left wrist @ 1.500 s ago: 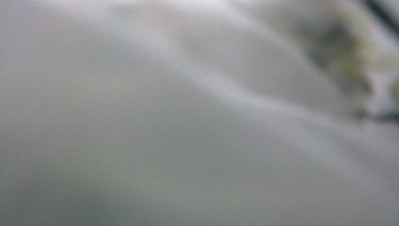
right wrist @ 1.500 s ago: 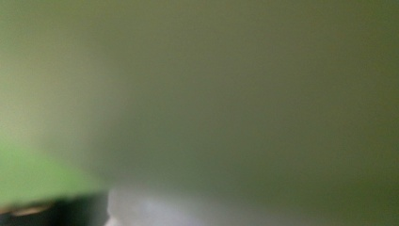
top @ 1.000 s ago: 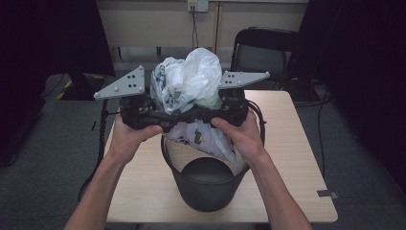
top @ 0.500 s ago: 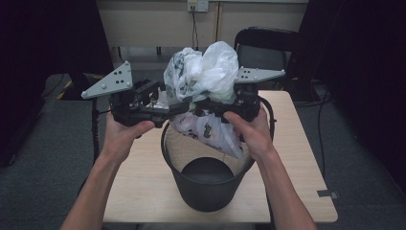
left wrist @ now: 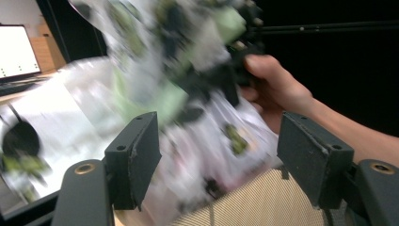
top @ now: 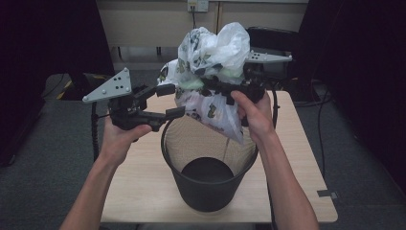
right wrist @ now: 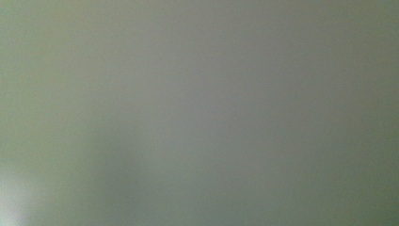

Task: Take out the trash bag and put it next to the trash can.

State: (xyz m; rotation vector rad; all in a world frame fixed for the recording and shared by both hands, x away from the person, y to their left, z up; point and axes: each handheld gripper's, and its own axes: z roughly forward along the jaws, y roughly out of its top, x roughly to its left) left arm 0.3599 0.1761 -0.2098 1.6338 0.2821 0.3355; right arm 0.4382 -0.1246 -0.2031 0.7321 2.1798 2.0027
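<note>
A white plastic bag printed with green and dark figures hangs bunched over a black mesh wastebasket, its lower end trailing inside the rim. My right gripper is shut on the bag's middle and holds it up. To the left, my left gripper stands open and apart from the bag, just over the basket's left rim. In the left gripper view the jaws are wide apart around empty space; beyond them the blurred bag and the right hand show. The right gripper view is a grey-green blur.
The basket stands on a small wooden table with grey carpet around it. A black chair and a cabinet stand behind the table. A lit screen sits off to one side. Cables hang along the table's right side.
The left gripper has let go of the bag, opened and swung out to the left. The right gripper has lifted the bag higher above the basket.
</note>
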